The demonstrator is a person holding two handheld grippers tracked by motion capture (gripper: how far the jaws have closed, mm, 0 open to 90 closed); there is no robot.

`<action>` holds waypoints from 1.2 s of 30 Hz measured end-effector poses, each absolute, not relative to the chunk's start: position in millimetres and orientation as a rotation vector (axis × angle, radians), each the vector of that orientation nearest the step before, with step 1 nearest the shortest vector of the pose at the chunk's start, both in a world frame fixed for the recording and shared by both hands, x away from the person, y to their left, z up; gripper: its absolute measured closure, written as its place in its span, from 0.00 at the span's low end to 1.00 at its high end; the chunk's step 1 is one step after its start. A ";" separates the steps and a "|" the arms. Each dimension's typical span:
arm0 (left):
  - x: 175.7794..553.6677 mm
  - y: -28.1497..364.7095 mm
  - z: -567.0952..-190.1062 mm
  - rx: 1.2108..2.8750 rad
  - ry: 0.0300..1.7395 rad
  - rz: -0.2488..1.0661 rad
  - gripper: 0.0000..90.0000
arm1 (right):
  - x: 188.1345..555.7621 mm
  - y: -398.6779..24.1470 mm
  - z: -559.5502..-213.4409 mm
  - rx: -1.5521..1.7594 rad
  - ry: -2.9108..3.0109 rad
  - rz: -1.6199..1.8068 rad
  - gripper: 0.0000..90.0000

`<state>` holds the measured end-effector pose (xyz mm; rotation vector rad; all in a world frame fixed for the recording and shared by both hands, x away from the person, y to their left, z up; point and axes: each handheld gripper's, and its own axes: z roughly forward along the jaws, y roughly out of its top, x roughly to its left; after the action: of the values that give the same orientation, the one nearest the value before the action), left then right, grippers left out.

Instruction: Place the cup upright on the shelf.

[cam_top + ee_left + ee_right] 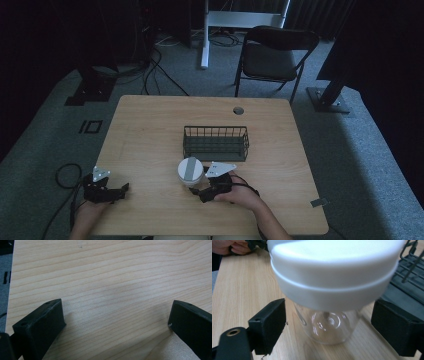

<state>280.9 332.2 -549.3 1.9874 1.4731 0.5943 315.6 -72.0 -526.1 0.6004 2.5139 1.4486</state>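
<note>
A clear glass jar (190, 171) with a wide white lid (334, 272) stands on the wooden table (150, 130), just in front of the wire basket (216, 142). From above, the lid has a grey strip across its top. My right gripper (200, 191) sits at the jar's near right side. In the right gripper view it (329, 315) is open, one jaw on each side of the glass body (327, 327) and clear of it. My left gripper (120, 190) rests near the table's front left corner. It (117, 315) is open over bare wood.
The dark wire basket (409, 267) lies close beyond the jar. A cable hole (238, 110) marks the table's far edge. A folding chair (272, 55) and stand legs are on the floor behind. The other hand (232, 247) is at the far left of the right gripper view.
</note>
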 end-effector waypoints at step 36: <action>280.9 332.3 -549.2 1.988 1.473 0.594 0.01 | 322.0 -47.0 -528.6 0.648 2.447 1.509 0.20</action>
<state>280.9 332.3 -549.2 1.9876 1.4734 0.5940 322.0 -47.0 -528.6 0.6479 2.4474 1.5094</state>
